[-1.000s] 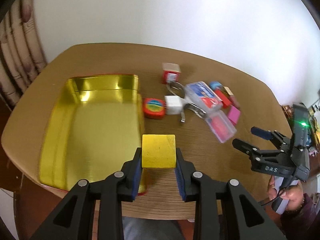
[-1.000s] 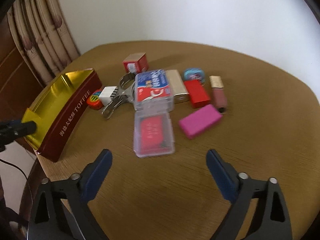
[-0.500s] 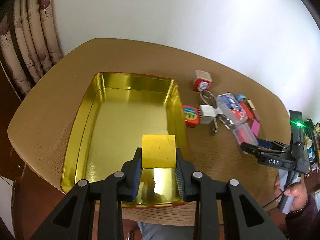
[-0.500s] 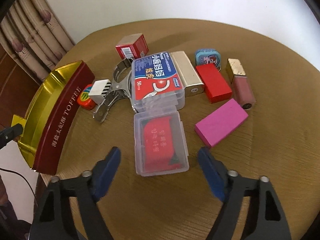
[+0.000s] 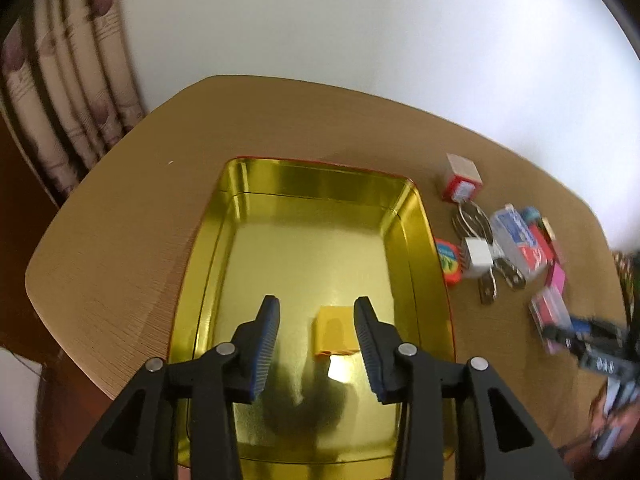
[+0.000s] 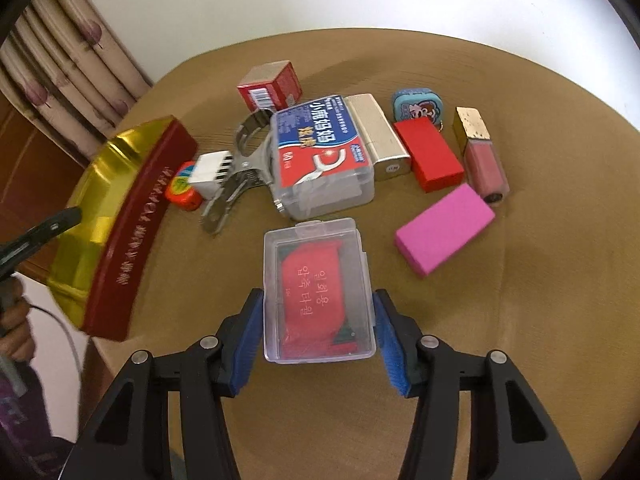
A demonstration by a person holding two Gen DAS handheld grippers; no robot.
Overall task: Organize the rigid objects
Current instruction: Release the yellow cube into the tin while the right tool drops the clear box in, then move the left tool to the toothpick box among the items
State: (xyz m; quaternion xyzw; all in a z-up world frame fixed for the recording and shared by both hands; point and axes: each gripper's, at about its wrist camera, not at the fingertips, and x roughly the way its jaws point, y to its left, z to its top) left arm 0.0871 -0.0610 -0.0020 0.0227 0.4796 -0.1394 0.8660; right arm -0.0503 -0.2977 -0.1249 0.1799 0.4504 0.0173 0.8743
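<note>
My left gripper (image 5: 316, 344) is open above the gold tin tray (image 5: 208, 264). A yellow block (image 5: 334, 334) lies on the tray floor below it, near the right finger. My right gripper (image 6: 318, 334) is open, its fingers on either side of a clear plastic case (image 6: 318, 288) with a red insert that lies on the table; I cannot tell if the pads touch it. The tray's red outer wall (image 6: 132, 236) shows at left in the right wrist view.
Beyond the case lie a floss-pick box (image 6: 320, 156), metal clip (image 6: 236, 176), white adapter (image 6: 210, 170), red carton (image 6: 268, 86), gold box (image 6: 378, 136), red block (image 6: 430, 152), pink block (image 6: 444, 228), lip gloss (image 6: 482, 156), blue tin (image 6: 418, 106) and orange tape measure (image 6: 182, 190).
My left gripper opened and let the yellow block drop into the tray. My right gripper moved forward and narrowed around the clear case.
</note>
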